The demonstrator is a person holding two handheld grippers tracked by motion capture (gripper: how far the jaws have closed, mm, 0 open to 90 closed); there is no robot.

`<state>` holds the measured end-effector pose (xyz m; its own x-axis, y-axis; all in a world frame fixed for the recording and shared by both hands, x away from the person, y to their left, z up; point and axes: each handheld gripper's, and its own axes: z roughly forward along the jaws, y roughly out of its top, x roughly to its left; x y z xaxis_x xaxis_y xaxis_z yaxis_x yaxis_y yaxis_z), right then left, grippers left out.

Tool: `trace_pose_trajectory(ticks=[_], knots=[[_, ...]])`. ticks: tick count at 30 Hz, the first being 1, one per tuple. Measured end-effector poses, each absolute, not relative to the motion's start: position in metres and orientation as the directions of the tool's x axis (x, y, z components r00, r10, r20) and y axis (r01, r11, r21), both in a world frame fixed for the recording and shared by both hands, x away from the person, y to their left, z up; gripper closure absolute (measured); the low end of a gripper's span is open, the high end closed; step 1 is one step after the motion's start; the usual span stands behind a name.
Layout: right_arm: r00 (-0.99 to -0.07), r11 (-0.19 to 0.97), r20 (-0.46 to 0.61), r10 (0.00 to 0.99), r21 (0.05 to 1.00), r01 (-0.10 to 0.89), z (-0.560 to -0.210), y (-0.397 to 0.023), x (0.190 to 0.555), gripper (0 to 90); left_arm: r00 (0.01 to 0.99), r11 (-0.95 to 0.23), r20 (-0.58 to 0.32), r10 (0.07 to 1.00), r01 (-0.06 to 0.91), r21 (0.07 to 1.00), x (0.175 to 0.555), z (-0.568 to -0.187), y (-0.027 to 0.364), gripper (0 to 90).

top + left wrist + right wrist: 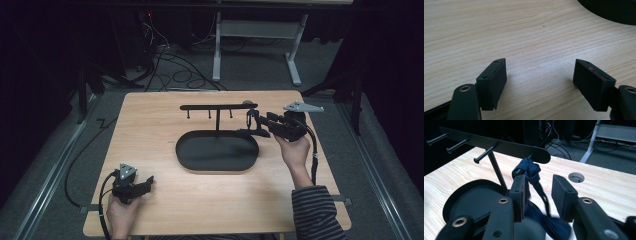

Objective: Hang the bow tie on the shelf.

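The right gripper [256,124] is up at the rack's [218,106] end peg, jaws parted around a blue strap [532,171] that's looped over it — probably hung there to dangle over the tray [195,160]; the left gripper [541,83] just idles wide open and empty above the table [499,32].

The left gripper [145,183] rests low at seven o'clock, jaws spread wide, aimed toward two o'clock. The right gripper [251,121], at two o'clock, points toward nine, jaws parted.
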<state>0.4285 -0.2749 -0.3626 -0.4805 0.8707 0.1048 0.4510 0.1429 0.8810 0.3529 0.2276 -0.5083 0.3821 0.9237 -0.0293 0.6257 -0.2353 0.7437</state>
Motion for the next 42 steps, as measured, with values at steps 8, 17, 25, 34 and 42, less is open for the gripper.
trace_pose_trajectory(ticks=[8, 17, 25, 34, 42], knots=[[-0.466, 0.133, 0.106, 0.878, 0.882, 0.452, -0.361, -0.287, 0.417, 59.3, 0.379, -0.235, -0.026, 0.925, 0.624, 0.745, 0.353, -0.509, 0.227, 27.4], [-0.463, 0.126, 0.102, 0.881, 0.892, 0.435, -0.359, -0.297, 0.405, 57.5, 0.379, -0.236, -0.024, 0.925, 0.624, 0.745, 0.353, -0.509, 0.227, 27.4], [-0.468, 0.121, 0.102, 0.878, 0.898, 0.423, -0.354, -0.301, 0.395, 57.0, 0.379, -0.235, -0.025, 0.925, 0.624, 0.745, 0.353, -0.509, 0.227, 27.4], [-0.466, 0.118, 0.101, 0.879, 0.901, 0.418, -0.353, -0.306, 0.385, 57.0, 0.379, -0.236, -0.025, 0.925, 0.624, 0.745, 0.353, -0.509, 0.227, 27.4], [-0.464, 0.106, 0.108, 0.879, 0.905, 0.412, -0.353, -0.313, 0.376, 56.8, 0.379, -0.237, -0.024, 0.925, 0.624, 0.745, 0.353, -0.509, 0.227, 27.4]])
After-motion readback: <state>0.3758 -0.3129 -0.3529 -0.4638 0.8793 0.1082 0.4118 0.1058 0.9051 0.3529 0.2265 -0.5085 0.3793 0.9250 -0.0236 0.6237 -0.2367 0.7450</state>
